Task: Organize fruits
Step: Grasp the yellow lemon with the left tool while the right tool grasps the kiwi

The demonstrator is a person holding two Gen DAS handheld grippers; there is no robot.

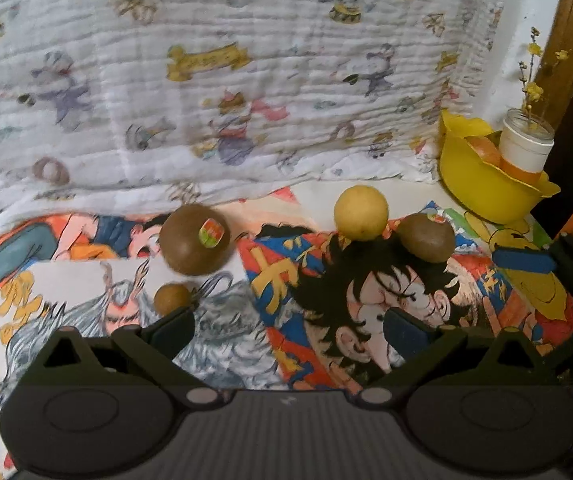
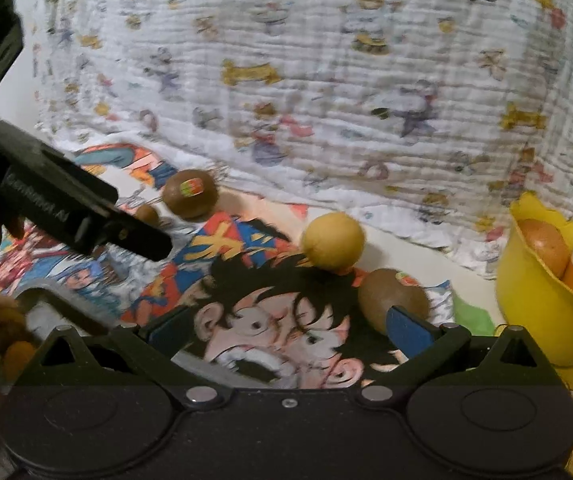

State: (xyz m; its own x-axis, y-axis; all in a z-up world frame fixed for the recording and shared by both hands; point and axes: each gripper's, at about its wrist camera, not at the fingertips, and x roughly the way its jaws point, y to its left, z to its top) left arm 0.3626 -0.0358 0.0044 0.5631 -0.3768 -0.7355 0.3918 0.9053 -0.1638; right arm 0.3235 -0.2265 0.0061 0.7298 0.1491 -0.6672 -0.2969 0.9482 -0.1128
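I see my left gripper [image 1: 290, 326] with its jaws spread wide and nothing between them, hovering over the cartoon-print cloth [image 1: 326, 292]. My right gripper [image 2: 286, 330] is likewise released and empty; its right finger [image 2: 408, 326] sits just in front of a brown kiwi [image 2: 390, 298], though I cannot tell whether they touch. On the cloth lie 4 loose fruits: a stickered kiwi [image 1: 194, 238] at left, a small brown fruit [image 1: 172, 298] just beside my left finger, a yellow round fruit [image 1: 360, 212] in the middle, and the other kiwi [image 1: 426, 238] touching or just beside it. At far right the yellow bowl [image 1: 482, 188] holds 1 orange-toned fruit [image 1: 484, 150], with a white cup [image 1: 524, 146] standing in front of it. A quilted blanket [image 1: 246, 80] rises behind everything.
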